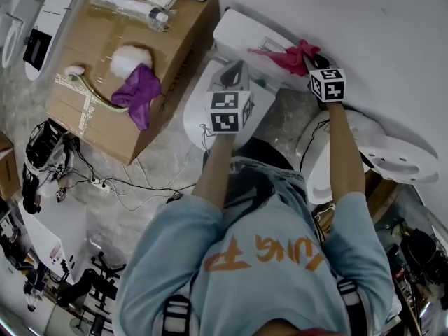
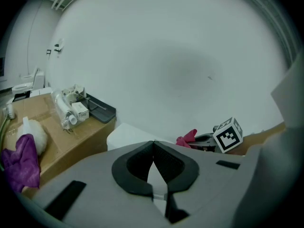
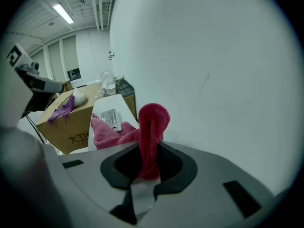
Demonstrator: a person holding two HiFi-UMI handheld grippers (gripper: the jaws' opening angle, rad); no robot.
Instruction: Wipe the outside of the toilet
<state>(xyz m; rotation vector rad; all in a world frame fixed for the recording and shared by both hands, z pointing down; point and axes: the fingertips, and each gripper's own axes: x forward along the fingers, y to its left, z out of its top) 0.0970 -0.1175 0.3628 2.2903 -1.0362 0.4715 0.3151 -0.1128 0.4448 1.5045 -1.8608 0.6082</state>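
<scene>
The white toilet's tank point(image 1: 241, 35) stands against the wall, with its closed lid point(image 1: 199, 107) below it. A red cloth point(image 1: 292, 56) lies on the tank top, and my right gripper point(image 1: 309, 56) is shut on one fold of it. In the right gripper view the cloth point(image 3: 153, 122) rises from between the jaws, and the rest drapes over the tank point(image 3: 105, 106) beside the flush button point(image 3: 111, 118). My left gripper point(image 1: 236, 70) hovers over the lid near the tank, shut and holding nothing; its tips meet in the left gripper view point(image 2: 153, 146).
A cardboard box point(image 1: 91, 110) left of the toilet carries a purple cloth point(image 1: 141, 89), a white puff point(image 1: 126, 58) and packaged items. A second white toilet point(image 1: 381, 152) stands at the right. Cables point(image 1: 112, 186) trail on the floor. The white wall point(image 1: 364, 19) is close behind the tank.
</scene>
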